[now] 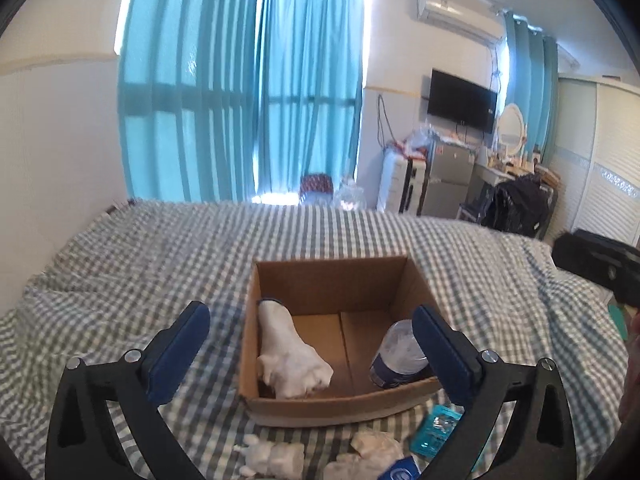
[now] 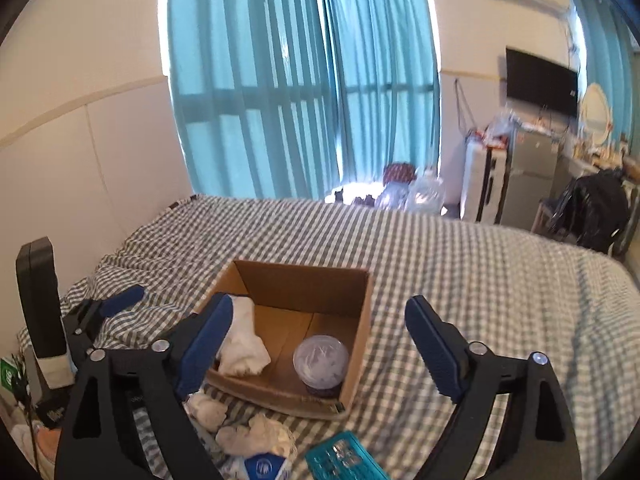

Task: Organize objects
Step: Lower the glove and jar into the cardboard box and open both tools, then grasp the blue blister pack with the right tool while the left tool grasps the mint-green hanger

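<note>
Both tongs empty, jaws spread wide, hovering just short of the cardboard box [image 1: 332,280], which sits on the bed [image 1: 120,248]. Left tongs [image 1: 310,350] frame the box's left half in their own view; right tongs [image 2: 320,344] frame its right half. No earlier view to compare, so I'm only calling the state: apart, nothing between the pads.

Box is the collection point, I'd guess. It's open-topped with plain corrugated walls, and the flap seam is visible on the floor. Already inside: a white sock [image 1: 288,356], soft and bunched, lying along the left wall, and a clear plastic jar [image 2: 320,364] standing upright in the near right corner, dark label band at the base, something whitish inside it.

Still outside, on the bed just in front of the box:
- crumpled white fabric pieces [image 2: 256,432], probably more socks, limp and wrinkled
- teal blister pack [image 2: 340,458], flat and rigid
- small blue-and-white packet [image 2: 264,466], partly cut off by the frame edge

Bedspread is grey-white gingham, soft and rumpled, so it's a poor flat reference and things sink a bit. Fabric should pinch easily; the flat pack looks harder to get under.
</note>
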`<state>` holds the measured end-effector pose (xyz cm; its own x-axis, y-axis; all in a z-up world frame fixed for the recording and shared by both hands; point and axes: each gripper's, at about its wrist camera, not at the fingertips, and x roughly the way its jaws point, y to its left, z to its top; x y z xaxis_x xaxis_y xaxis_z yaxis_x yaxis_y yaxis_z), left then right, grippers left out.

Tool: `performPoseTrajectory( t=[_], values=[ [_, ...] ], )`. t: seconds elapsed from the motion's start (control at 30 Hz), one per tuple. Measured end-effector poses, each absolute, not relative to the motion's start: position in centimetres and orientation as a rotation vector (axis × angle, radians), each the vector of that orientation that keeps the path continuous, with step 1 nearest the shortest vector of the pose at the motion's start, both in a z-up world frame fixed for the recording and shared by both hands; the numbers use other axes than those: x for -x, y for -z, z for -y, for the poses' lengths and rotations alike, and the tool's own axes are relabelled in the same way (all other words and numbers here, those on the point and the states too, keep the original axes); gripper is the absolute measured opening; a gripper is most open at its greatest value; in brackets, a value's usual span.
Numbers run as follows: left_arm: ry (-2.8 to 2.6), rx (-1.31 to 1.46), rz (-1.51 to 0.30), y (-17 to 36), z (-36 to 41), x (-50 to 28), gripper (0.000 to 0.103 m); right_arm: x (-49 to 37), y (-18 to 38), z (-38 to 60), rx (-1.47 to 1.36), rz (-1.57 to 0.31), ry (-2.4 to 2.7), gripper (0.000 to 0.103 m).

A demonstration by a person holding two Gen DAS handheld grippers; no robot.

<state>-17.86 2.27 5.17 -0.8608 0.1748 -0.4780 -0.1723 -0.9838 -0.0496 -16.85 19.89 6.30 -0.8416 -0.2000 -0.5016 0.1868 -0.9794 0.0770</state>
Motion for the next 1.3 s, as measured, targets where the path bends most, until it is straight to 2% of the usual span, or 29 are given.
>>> performPoseTrajectory(
  t=[0.2, 0.37, 0.67, 1.0, 1.17, 1.3],
  values=[
    [-2.912, 0.688, -0.023, -7.7, -1.1, 13.3, 0.103, 10.9, -7.9, -20.4, -0.766, -0.060, 2.894, 0.103],
    [-2.914, 0.717, -0.014, -7.1, 0.0, 10.6, 0.103, 7.1, -7.2, -21.0, -0.736, -0.080, 2.918, 0.103],
    [-2.899, 0.864, 0.031, -0.8, 0.7, 9.0, 0.103, 5.7, -2.3, -21.2, -0.786, -0.146, 2.918, 0.103],
    [-2.903, 1.039, -0.115, 7.6, 0.2, 9.4, 0.103, 9.6, 4.7, -21.6, -0.924, -0.178, 2.865, 0.103],
    [-2.823, 1.176, -0.006, 10.6, 1.2, 10.6, 0.103, 11.5, 8.4, -21.7, -0.993, -0.204, 2.839, 0.103],
    [-2.810, 1.202, -0.004, 11.7, 1.5, 10.8, 0.103, 12.2, 11.6, -21.6, -1.089, -0.223, 2.803, 0.103]
  ],
)
